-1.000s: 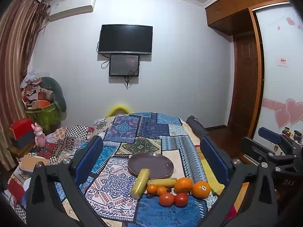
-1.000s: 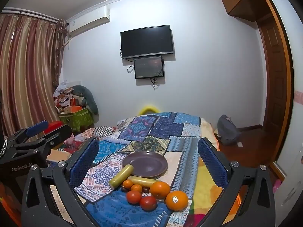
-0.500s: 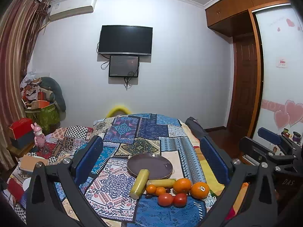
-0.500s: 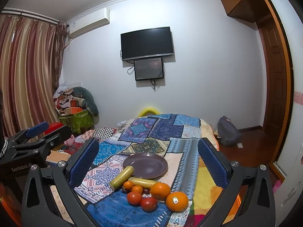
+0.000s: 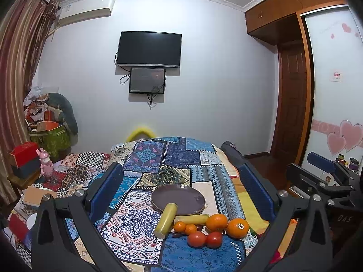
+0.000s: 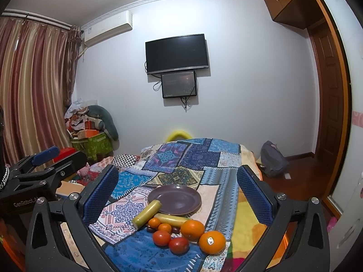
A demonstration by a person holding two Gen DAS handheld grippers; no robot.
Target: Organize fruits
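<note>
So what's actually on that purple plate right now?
Almost nothing: the purple plate is bare except for one end of a yellow-green cylinder resting over its near rim. The small patch under that end is hidden.

Both wrist views look forward along open tongs, level, toward the far wall with the TV (image 5: 148,48). Both sit back from the bed (image 5: 177,156), above its near end. Left view stands left; right tongs (image 5: 322,174) show at its right edge. Right view mirrors this. Shared: plate (image 6: 174,198), fruit pile, quilt, TV.
</note>
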